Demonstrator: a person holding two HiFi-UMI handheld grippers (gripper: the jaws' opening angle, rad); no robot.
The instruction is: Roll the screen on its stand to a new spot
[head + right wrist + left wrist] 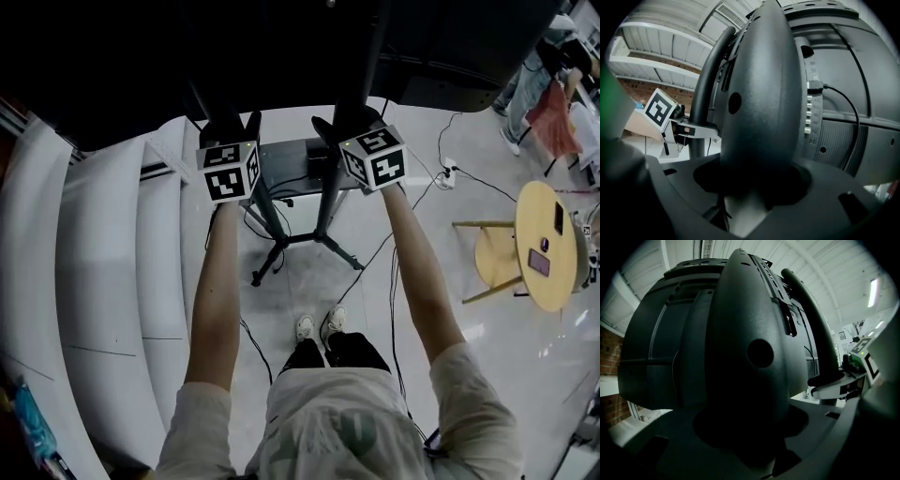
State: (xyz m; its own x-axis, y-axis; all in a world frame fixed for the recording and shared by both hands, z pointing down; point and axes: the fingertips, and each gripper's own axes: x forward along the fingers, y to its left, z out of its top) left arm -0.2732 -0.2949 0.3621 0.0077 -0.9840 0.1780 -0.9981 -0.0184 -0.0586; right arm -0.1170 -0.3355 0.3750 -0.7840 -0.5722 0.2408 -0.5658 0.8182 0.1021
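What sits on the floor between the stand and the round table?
Head view: a wooden stool beside the table, plus a power strip and its cable.

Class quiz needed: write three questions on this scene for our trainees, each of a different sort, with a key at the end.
1. True or false: the left gripper and the right gripper are both clamped on the screen stand.
2. Multiple choice: in the head view, the round wooden table lies A) toward the picture's right edge, B) toward its left edge, C) between the stand's legs.
3. Fill in: in the right gripper view, the black cable plugs into the back of the ___.
Key: 1 true; 2 A; 3 screen.
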